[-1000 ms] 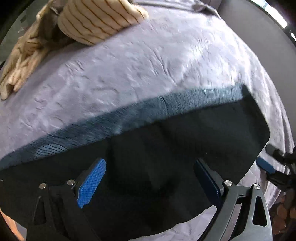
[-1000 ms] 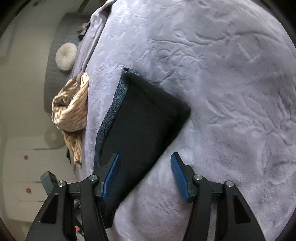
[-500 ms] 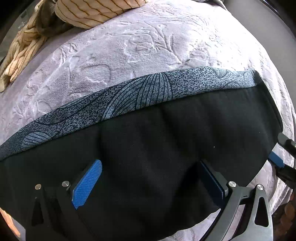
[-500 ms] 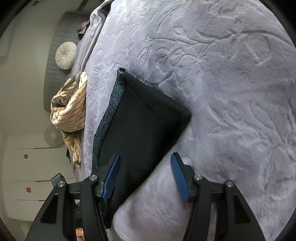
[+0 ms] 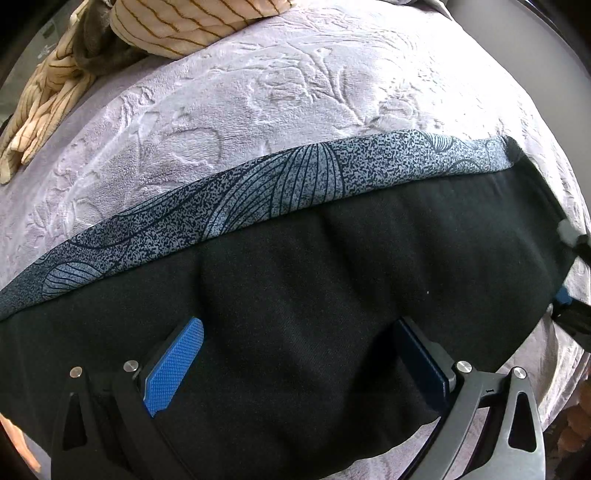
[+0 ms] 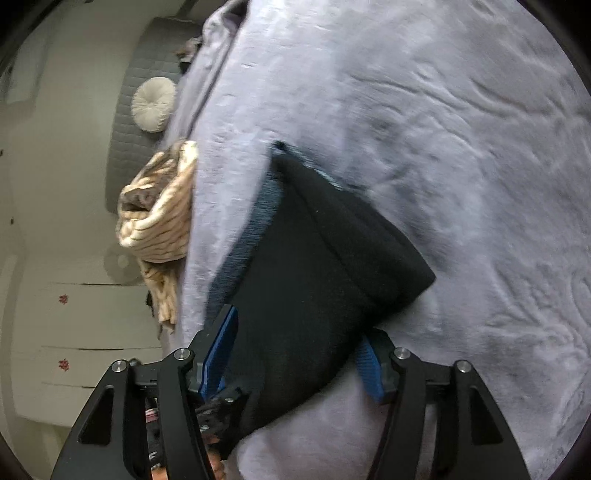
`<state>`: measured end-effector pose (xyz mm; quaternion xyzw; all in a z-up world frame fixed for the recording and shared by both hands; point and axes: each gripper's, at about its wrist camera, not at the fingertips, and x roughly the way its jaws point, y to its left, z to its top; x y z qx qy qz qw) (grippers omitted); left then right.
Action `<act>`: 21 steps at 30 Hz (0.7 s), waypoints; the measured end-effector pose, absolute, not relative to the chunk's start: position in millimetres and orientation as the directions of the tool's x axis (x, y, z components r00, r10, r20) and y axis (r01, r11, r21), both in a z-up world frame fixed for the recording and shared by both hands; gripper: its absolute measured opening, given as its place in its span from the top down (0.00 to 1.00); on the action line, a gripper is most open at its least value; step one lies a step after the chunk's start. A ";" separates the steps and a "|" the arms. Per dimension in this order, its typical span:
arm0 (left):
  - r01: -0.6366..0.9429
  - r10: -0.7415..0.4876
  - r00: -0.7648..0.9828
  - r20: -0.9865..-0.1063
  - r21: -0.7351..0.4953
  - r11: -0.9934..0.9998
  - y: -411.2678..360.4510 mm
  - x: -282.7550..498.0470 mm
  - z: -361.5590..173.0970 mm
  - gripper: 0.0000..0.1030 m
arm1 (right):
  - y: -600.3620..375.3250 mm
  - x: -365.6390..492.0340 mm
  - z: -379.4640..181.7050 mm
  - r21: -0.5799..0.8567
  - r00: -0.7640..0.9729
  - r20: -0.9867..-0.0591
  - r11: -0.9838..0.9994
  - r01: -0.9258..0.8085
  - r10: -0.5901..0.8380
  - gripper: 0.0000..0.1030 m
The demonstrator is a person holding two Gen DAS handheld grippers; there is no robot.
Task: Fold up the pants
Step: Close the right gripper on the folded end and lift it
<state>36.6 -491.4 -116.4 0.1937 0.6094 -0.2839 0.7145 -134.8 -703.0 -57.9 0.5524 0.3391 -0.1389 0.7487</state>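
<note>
The black pants (image 5: 332,288) lie folded on a lilac bedspread (image 5: 280,96), with a grey patterned band (image 5: 258,192) along their far edge. My left gripper (image 5: 299,362) is open, low over the near part of the pants, its blue pads (image 5: 173,365) spread wide. In the right wrist view the pants (image 6: 317,280) reach toward me as a narrow folded strip. My right gripper (image 6: 295,354) is open and straddles the strip's near end, one pad on each side. Its tip shows at the right edge of the left wrist view (image 5: 569,306).
A cream striped garment (image 5: 155,26) lies bunched at the bed's far left, also in the right wrist view (image 6: 159,221). A round white cushion (image 6: 153,103) sits by the grey headboard. White drawers (image 6: 74,332) stand beyond the bed edge.
My left gripper came lower and closer over the pants. My right gripper moved forward, so the pants' end now sits between its pads. Both stayed open.
</note>
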 end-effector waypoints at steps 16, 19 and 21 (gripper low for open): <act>0.635 -0.171 0.064 -0.983 -0.092 0.767 -489.1 49.6 -118.8 0.02 | -710.4 -116.9 -83.0 0.781 0.770 -0.612 0.289 0.553 0.182 0.68; 0.591 -0.222 0.106 -0.969 -0.118 0.798 -482.6 59.0 -91.8 0.30 | -708.2 -112.8 -80.0 0.826 0.807 -0.555 0.249 0.506 0.201 0.88; 0.577 -0.261 0.187 -0.947 -0.109 0.809 -481.3 68.2 -72.0 0.30 | -703.6 -112.4 -67.8 0.837 0.820 -0.532 0.279 0.471 0.210 0.88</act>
